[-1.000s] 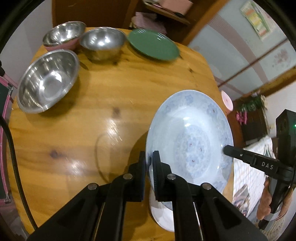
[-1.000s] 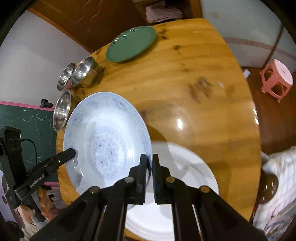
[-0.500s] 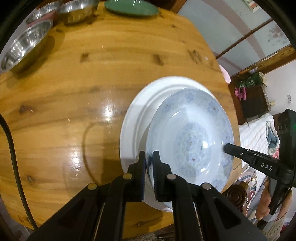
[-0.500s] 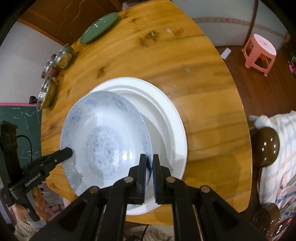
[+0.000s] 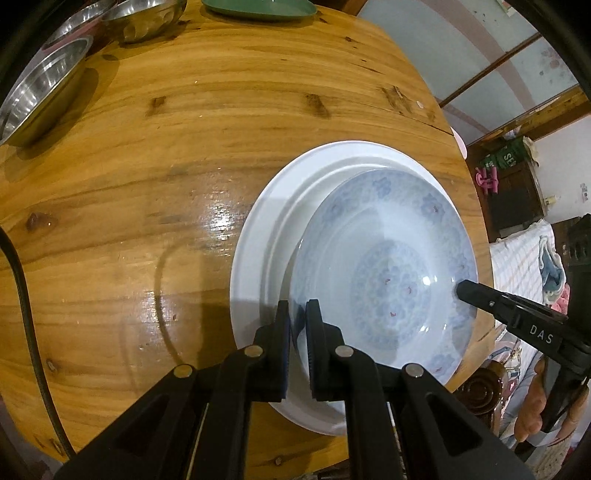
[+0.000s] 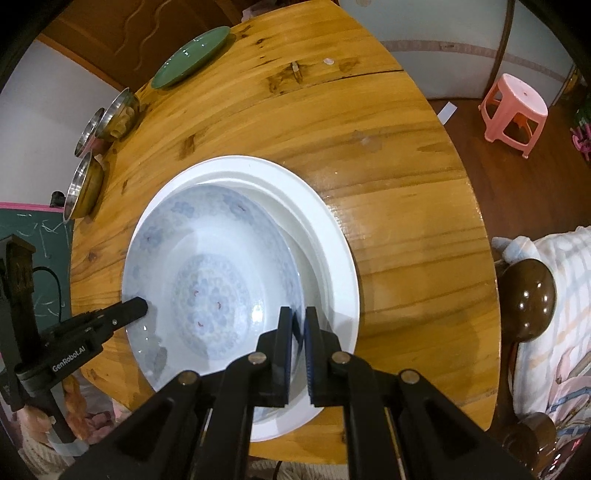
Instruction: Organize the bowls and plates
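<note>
A pale blue patterned plate is held by both grippers just over a larger white plate on the round wooden table. My left gripper is shut on the patterned plate's near rim; it also shows in the right wrist view. My right gripper is shut on the opposite rim; it also shows in the left wrist view. Whether the plate touches the white plate I cannot tell.
Steel bowls and a green plate sit at the table's far side. A pink stool stands on the floor, a chair knob at the near table edge.
Both grippers have brought the patterned plate lower and closer over the white plate, which now shows more fully beneath it. Both stay shut on its rim.
</note>
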Demonstrator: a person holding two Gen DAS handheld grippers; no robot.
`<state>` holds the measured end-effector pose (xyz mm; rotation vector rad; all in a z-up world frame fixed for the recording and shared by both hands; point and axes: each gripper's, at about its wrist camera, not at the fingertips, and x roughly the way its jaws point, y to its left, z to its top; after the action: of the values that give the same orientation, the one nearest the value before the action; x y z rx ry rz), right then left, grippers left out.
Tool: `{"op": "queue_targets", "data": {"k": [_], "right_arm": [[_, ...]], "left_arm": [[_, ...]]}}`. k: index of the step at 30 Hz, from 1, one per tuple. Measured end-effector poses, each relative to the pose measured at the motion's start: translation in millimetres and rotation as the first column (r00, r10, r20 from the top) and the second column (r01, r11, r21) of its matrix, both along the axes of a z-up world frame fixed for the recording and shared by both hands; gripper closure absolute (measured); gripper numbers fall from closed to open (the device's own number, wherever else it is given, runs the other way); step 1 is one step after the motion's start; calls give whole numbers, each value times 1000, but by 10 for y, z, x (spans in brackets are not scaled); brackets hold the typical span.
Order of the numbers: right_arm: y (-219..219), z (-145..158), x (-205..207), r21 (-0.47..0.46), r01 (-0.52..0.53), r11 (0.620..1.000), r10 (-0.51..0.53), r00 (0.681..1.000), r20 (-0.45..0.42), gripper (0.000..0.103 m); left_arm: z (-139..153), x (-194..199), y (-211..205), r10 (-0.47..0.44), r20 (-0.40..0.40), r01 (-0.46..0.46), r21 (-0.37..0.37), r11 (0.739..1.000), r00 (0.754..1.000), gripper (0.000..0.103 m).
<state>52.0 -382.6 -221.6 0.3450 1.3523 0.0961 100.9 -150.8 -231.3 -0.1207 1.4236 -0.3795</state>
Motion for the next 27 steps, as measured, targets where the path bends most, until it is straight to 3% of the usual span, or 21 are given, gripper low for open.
{"op": "queue_targets", "data": {"k": [8, 11, 13, 19, 21, 27], "right_arm": [[87, 22, 11, -66, -27, 997, 27, 1000, 5, 94], [138, 33, 13, -107, -39, 994, 40, 999, 9, 93], [147, 45, 17, -123, -40, 992, 43, 999, 15, 93], [123, 116, 13, -120, -26, 992, 30, 999, 34, 92], [105, 152, 3, -124, -20, 992, 26, 999, 42, 92], [118, 305, -52, -121, -17, 992, 26, 997, 73, 92]], "left_arm": [[8, 9, -25, -21, 9, 21, 11, 1000, 1000, 96], [12, 16, -28, -27, 2, 27, -6, 1000, 1000, 87], [21, 9, -34, -34, -1, 34, -13, 999, 999, 73], [145, -38, -69, -52, 40, 52, -14, 999, 998, 58], [192, -51, -56, -47, 56, 48, -12, 999, 997, 54], [362, -81, 18, -47, 96, 48, -9, 999, 994, 54]]}}
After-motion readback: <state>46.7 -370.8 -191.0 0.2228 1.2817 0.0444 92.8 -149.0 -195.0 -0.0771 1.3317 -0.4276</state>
